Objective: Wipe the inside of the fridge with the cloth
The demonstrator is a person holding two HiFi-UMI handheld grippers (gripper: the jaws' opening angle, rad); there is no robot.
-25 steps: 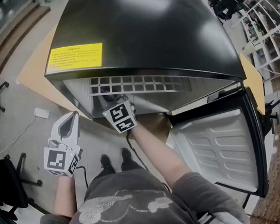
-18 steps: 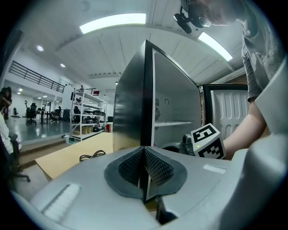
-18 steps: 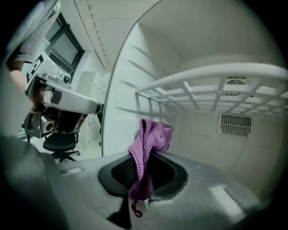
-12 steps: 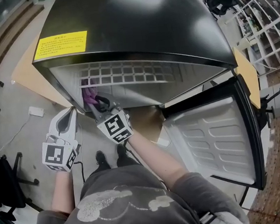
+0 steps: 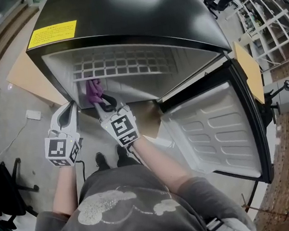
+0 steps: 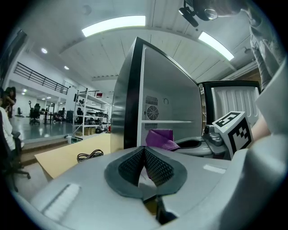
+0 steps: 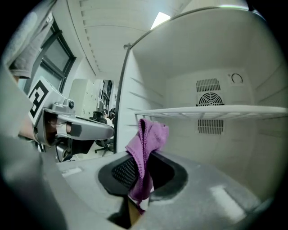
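Head view: right gripper (image 5: pixel 99 100) was pinched on the cloth (image 5: pixel 93 91) at the left edge of the fridge (image 5: pixel 126 18) opening, just under the shelf (image 5: pixel 125 71). Cloth stuck out past the fingertips, into the cavity. Left gripper (image 5: pixel 72 107) sat just beside it, outside the fridge.

Left gripper view: jaws together, nothing between them. Cloth lay ahead and right of its tips.

Right gripper view: cloth clamped between the pads, long axis upright, free end above the tips. Back wall (image 7: pixel 216 134) was straight ahead, side wall (image 7: pixel 144 90) to the left. Likely only 1 arm wipes: the right.
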